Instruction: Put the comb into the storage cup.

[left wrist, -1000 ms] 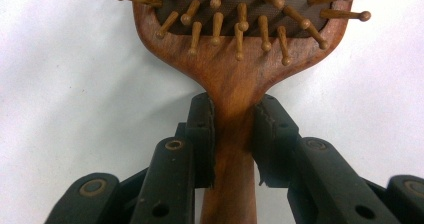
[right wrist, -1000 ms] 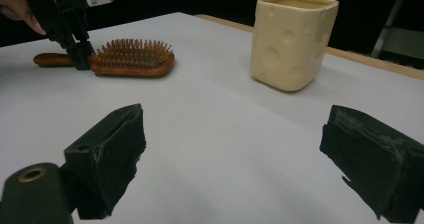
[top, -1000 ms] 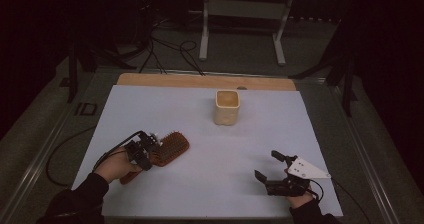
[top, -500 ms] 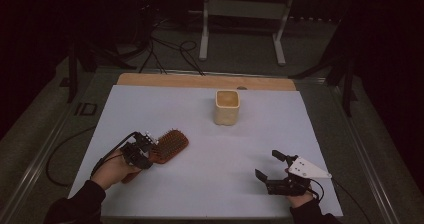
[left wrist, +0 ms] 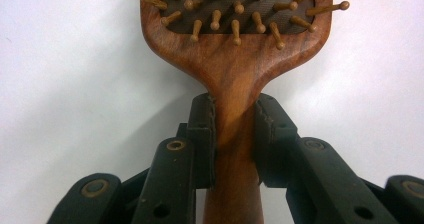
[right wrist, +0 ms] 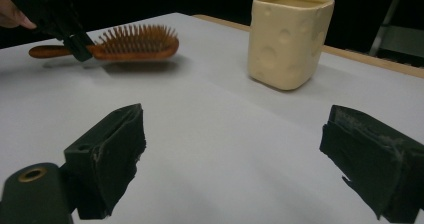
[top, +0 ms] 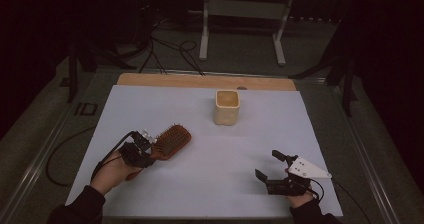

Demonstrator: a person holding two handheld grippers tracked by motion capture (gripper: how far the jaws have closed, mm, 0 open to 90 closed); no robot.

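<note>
The left tongs [top: 145, 145] are clamped on the neck of the brush [top: 170, 141], where the handle meets the wide head. In the left gripper view the two jaws press the wood from both sides, and the handle runs straight back between them, so the long axis of the brush is in line with the tongs [left wrist: 235, 129]. The bristles point up. In the right gripper view the brush [right wrist: 135, 45] seems to sit a little above the worktop [right wrist: 210, 129], with a shadow under the head, but I cannot tell for sure if the head is touching the surface.

The brush is on the left part of the worktop [top: 240, 149], with its head toward the middle and far side. The cup [top: 227, 106] stands upright, farther away and to the right of the brush head, well apart from it. Its opening faces up. The brush axis points roughly toward the cup but passes a bit in front of it, I think.

The right tongs [top: 272, 166] are wide apart and hold nothing. They rest near the right front edge, far from the brush and also far from the cup. The left hand [top: 112, 171] is clearly the nearer one to the brush, so the next move probably belongs to it: to carry the brush toward the cup, and perhaps to turn it upright first.
</note>
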